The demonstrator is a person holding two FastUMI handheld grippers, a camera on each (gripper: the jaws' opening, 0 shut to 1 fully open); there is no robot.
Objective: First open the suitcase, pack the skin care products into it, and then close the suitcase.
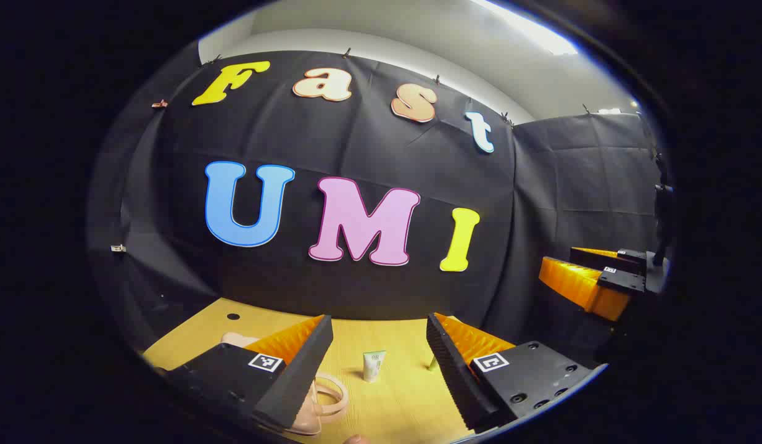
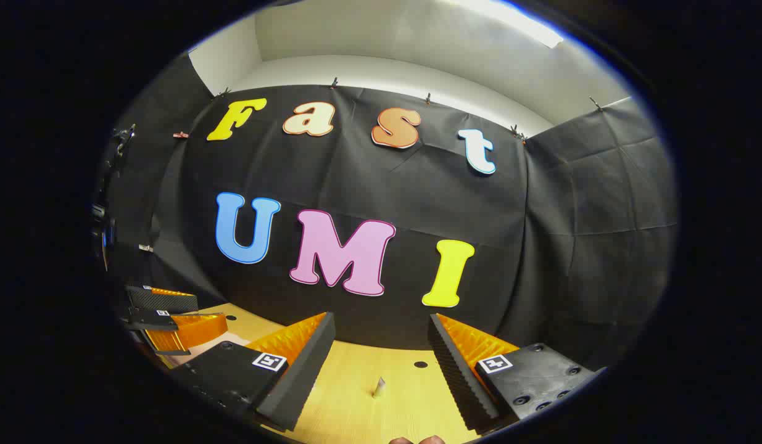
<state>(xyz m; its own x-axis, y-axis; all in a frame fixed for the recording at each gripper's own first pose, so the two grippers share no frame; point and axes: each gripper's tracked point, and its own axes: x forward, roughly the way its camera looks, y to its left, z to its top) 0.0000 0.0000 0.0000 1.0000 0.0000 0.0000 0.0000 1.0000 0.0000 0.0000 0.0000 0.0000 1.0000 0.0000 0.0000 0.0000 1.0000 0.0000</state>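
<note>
In the left gripper view, my left gripper (image 1: 379, 318) hangs open above the wooden table (image 1: 399, 407), with nothing between its fingers. A small white and green tube (image 1: 373, 365) stands upright on the table, in the gap ahead. The pale pink suitcase (image 1: 327, 402), with a loop handle, lies low at the left and is partly hidden behind the left finger. I cannot tell whether its lid is up. A second small item (image 1: 431, 364) stands by the right finger. In the right gripper view, my right gripper (image 2: 381, 316) is open and empty, with a small tube (image 2: 379, 386) ahead on the table.
The right gripper (image 1: 593, 277) shows off to the right in the left gripper view. The left gripper (image 2: 168, 316) shows at the far left in the right gripper view. The table (image 2: 356, 407) has small round holes (image 2: 421, 364). The black cloth wall stands close behind the table.
</note>
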